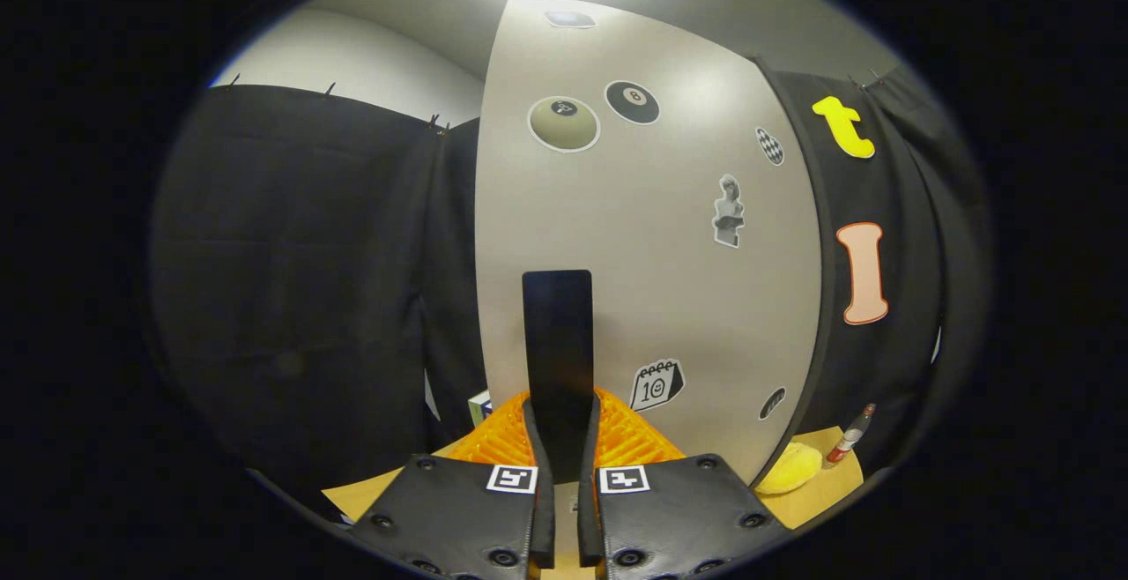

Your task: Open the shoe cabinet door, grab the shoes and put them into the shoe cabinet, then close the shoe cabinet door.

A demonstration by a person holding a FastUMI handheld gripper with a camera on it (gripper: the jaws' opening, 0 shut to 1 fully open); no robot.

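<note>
my fingers (pixel 564 474) sit nearest, both black pads pressed in on a dark flat handle (pixel 557 342) that stands upright between them and rises up against the cabinet's front. just ahead of them stands the shoe cabinet door (pixel 652 236), a broad pale panel with stickers: two billiard balls near its top, a small bust further down, a calendar near its foot. under the fingers the orange ribbed surface (pixel 630 439) fans out to both sides, touching the foot of the door. it lies on the tan counter (pixel 815 496). beyond the door's right edge a yellow soft thing (pixel 789 470) lies on the counter, and just beside it a small bottle (pixel 850 439) with a red band stands tilted. i cannot tell whether any shoes are here.
</note>
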